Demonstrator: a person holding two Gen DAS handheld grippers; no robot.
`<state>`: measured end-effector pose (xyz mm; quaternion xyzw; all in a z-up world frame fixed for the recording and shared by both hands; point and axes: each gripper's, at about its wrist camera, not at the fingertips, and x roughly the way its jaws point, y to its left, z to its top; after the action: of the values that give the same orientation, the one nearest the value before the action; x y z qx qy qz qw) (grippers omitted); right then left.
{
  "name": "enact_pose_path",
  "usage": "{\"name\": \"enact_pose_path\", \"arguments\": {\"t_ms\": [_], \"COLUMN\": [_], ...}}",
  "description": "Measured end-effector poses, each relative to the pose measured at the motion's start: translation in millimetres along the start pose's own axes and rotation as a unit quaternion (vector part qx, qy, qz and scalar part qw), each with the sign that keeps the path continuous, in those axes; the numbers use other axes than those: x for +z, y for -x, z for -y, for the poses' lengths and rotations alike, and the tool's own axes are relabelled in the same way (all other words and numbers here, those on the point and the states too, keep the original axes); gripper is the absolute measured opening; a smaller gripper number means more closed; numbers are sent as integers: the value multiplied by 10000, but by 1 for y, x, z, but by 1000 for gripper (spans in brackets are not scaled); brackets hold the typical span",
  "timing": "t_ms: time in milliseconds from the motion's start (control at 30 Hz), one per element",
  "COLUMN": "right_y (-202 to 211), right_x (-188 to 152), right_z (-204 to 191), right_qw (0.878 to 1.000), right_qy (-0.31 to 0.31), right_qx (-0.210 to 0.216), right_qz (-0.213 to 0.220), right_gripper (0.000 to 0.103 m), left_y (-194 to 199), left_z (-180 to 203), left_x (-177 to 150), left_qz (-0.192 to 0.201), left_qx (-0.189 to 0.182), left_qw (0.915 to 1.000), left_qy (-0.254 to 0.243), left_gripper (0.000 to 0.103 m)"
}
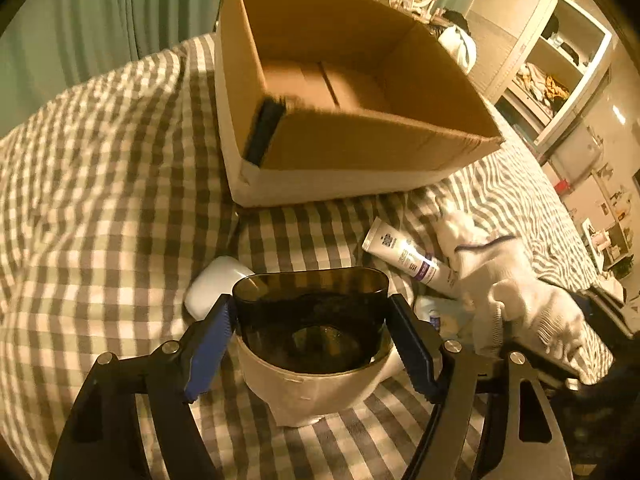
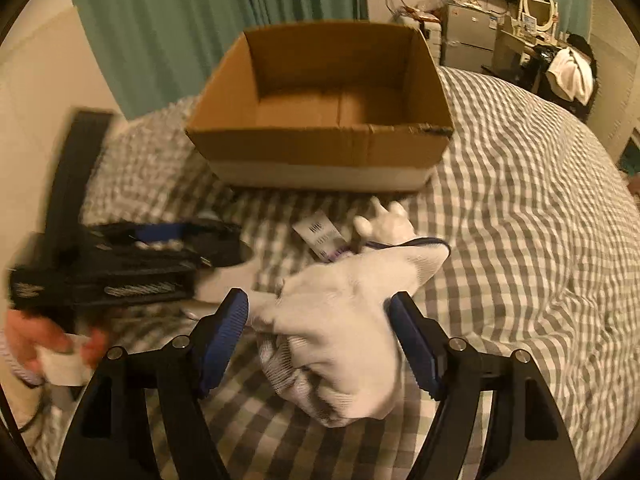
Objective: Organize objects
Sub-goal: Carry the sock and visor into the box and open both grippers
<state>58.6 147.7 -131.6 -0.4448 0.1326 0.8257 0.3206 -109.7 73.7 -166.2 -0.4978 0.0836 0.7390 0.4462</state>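
Note:
An open cardboard box [image 1: 352,80] stands on the checked bed; it also shows in the right wrist view [image 2: 320,120]. My left gripper [image 1: 312,312] is shut on a dark-lidded white container [image 1: 312,344] held just above the bed, in front of the box. My right gripper [image 2: 320,312] is shut on a white knit glove [image 2: 344,332], which also shows in the left wrist view [image 1: 516,300]. A white tube with purple print [image 1: 408,256] lies between box and glove; it also shows in the right wrist view [image 2: 324,236].
A white rounded case [image 1: 216,284] lies left of the container. A small white bottle [image 1: 436,316] lies near the tube. Teal curtains [image 2: 200,20] hang behind the bed. Shelves [image 1: 552,72] and a dresser [image 2: 500,32] stand at the far right.

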Motion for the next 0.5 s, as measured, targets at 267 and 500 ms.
{"name": "enact_pose_path", "arguments": {"t_ms": [267,500], "right_y": [21,55], "right_x": [0,8], "right_z": [-2,-15], "right_qw": [9994,9975], "right_qy": [-62,89], "right_qx": [-196,-261], "right_qz": [268,651], "right_gripper": [49,47], "left_y": [33,77], "left_z": [-1,2], "left_x": [0,5], "left_qz": [299,638], "left_qx": [94,153], "left_qw": [9995,9978], "left_qy": [24,7], "left_gripper": [77,77]}}
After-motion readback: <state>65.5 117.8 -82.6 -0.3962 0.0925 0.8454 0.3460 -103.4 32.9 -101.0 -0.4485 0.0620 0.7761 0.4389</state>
